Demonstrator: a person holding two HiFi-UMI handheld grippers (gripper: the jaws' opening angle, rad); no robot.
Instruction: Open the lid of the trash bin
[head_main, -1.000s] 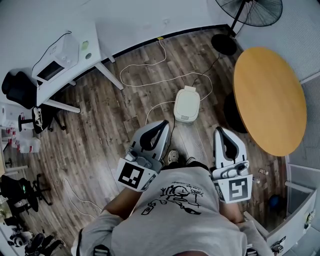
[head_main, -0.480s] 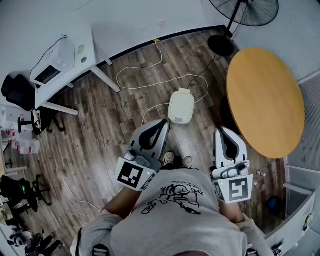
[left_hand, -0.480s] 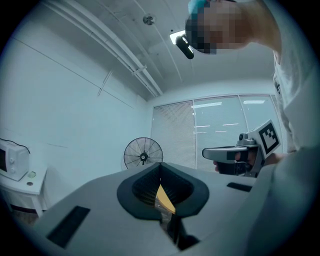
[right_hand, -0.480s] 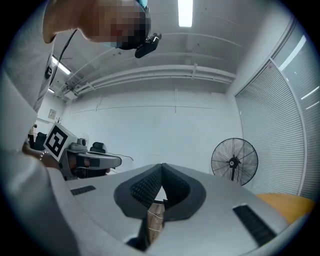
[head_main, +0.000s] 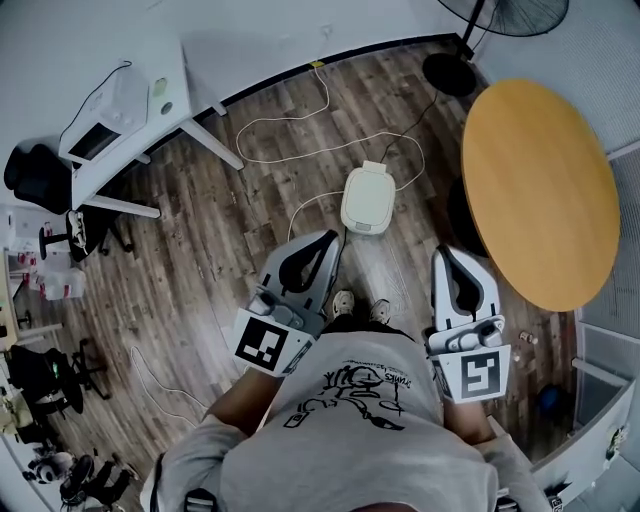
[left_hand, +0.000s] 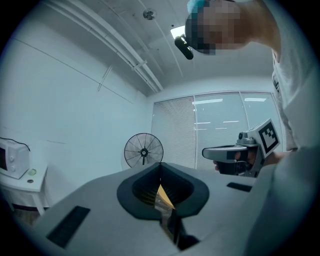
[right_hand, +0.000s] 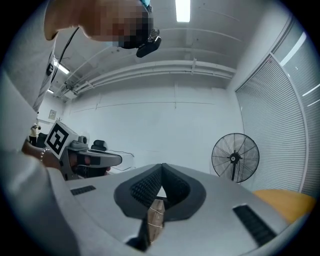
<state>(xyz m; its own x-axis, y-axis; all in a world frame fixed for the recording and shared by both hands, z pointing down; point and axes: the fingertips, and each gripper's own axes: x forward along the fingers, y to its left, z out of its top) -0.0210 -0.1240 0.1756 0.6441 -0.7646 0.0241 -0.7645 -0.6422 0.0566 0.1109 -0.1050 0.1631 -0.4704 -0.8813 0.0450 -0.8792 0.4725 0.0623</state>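
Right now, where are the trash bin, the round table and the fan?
trash bin (head_main: 367, 200), head view, middle of its closed lid.
round table (head_main: 540, 190), head view, middle of its top.
fan (right_hand: 234, 158), right gripper view, hub of its grille.

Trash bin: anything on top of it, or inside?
Nothing lies on top of the trash bin; only its closed white lid shows from above. The inside is covered by that lid, so any contents cannot be seen.
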